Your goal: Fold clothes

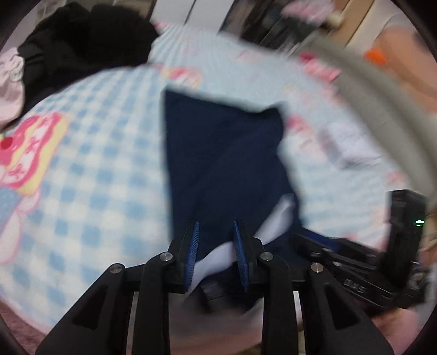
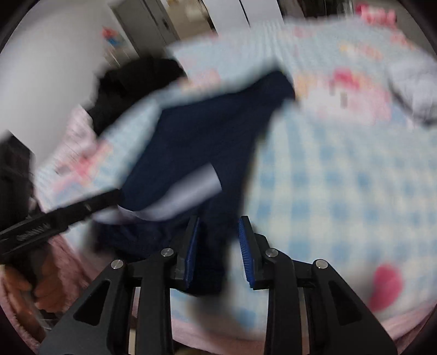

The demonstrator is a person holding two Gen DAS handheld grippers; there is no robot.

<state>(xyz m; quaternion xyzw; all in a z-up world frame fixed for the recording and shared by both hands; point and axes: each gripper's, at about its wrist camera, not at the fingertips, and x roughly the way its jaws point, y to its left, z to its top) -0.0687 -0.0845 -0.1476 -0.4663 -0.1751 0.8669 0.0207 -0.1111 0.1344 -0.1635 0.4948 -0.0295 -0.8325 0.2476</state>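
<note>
1. Both tongs sit parted: left tongs (image 1: 215,254) and right tongs (image 2: 220,251) each straddle the navy garment's (image 1: 224,153) near edge without clamping it.
2. The garment lies mid-frame on the checked bed (image 1: 109,174).
3. Risk: closing on one layer would likely skew the fold.

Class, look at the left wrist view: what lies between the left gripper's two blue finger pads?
In the left wrist view, the near end of the navy garment, with its white lining showing, lies in the gap of the left gripper. Its fingers stand apart.

Likely a bedroom: gingham bedspread (image 1: 103,174), doors (image 2: 153,24).
</note>
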